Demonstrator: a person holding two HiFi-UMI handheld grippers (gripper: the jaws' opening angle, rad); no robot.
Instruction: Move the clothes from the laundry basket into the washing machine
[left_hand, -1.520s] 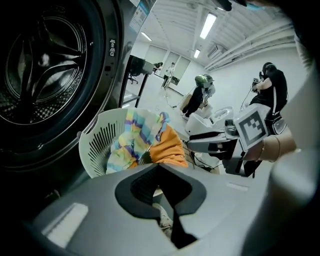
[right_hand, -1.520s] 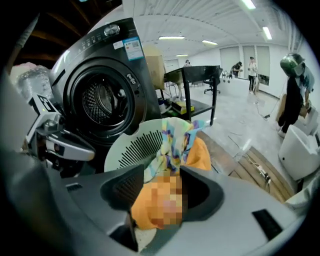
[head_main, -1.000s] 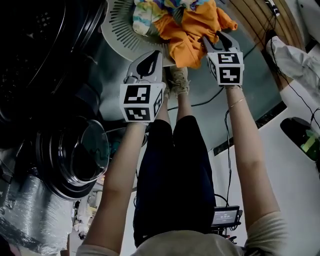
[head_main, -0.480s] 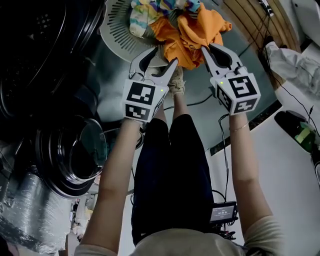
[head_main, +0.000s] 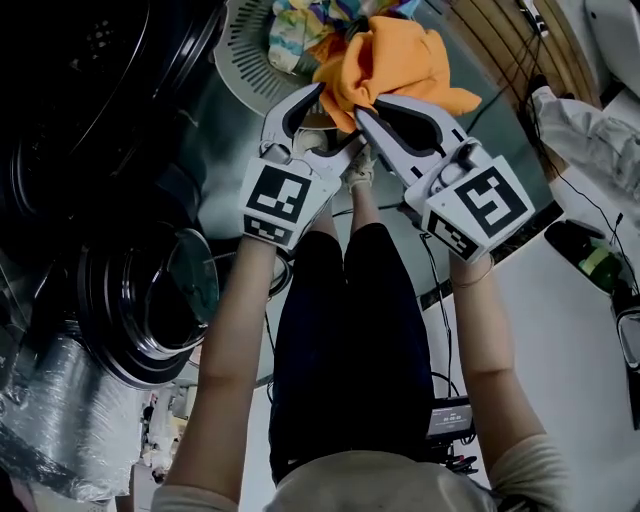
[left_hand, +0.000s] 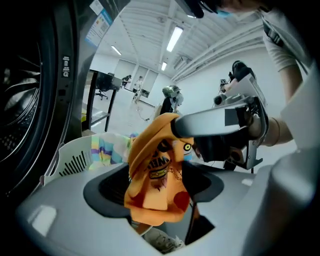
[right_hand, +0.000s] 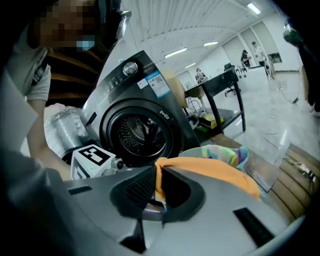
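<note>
Nearest, left of centre in the head view, the left gripper (head_main: 338, 120) has just been opening, and its jaws now stand wide apart. The orange shirt (head_main: 400, 55) hangs in the gap between them, but the pads do not press on it. Just to its right, the right gripper (head_main: 368, 106) has just closed. Its jaws are clamped together on a fold of the shirt.

1 second ago it was the reverse: the left jaws were shut and the right ones stood open beside the shirt, which lay on the heap. Both grippers now look larger and closer, and the shirt is bunched at the right tips, lifted off the pile.

The pick looks made, with the right gripper alone carrying the load and the left free. The loose cloth draped through the left jaws could snag there.

Behind the shirt, at the top of the frame, the basket (head_main: 235, 60) holds at least 1 more piece, a striped cloth (head_main: 295, 28). The washer (head_main: 90, 90) fills the upper left with its door (head_main: 150, 310) open below, so the shirt must next swing that way.
</note>
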